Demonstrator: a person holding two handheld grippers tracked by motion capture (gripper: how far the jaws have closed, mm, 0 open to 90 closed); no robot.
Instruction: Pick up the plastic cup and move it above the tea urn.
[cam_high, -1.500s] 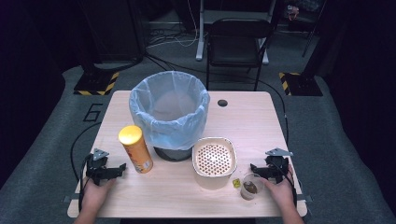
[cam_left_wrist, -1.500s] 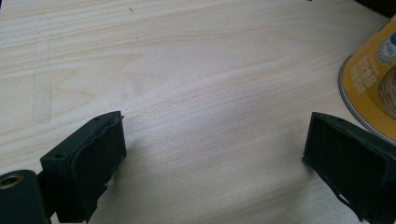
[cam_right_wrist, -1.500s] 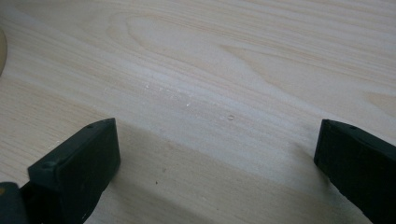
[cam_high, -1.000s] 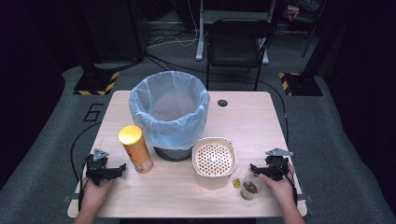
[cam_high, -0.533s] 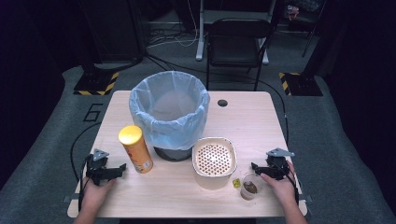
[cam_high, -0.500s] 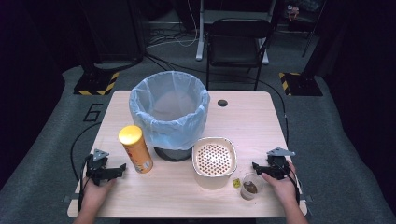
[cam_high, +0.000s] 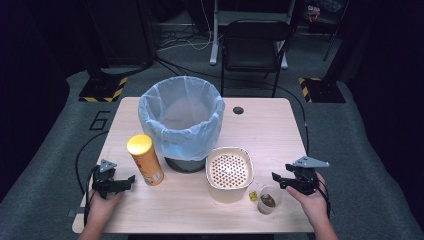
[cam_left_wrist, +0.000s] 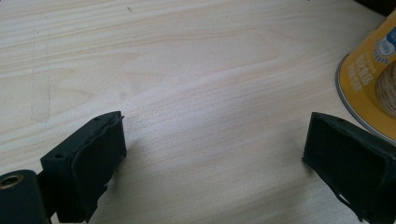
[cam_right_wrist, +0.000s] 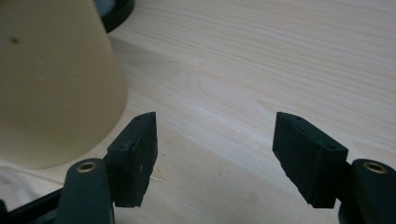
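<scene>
My left gripper (cam_high: 131, 180) rests on the table's near left and stands open, its jaws wide apart over bare wood (cam_left_wrist: 215, 154). A yellow can (cam_high: 145, 160) stands upright just to its right (cam_left_wrist: 369, 79). At the near right, my right gripper (cam_high: 276, 181) hovers a little above the table. Its jaws have just been closing, but they are still apart with nothing between them (cam_right_wrist: 215, 144). A small clear cup (cam_high: 269, 200) with brown contents stands just in front and left of it. A cream container (cam_high: 229, 172) with a perforated top sits beyond the cup (cam_right_wrist: 51, 79).
A bin (cam_high: 181, 117) lined with a pale blue bag stands mid-table behind the can and the cream container. A small yellow bit (cam_high: 253, 196) lies beside the cup. A dark round hole (cam_high: 238, 110) marks the far table. A black chair (cam_high: 255, 45) stands beyond the table.
My right gripper has lifted a little and drifted right, away from the cup, and its jaws have narrowed. The left gripper, can, cup and container have stayed put.
</scene>
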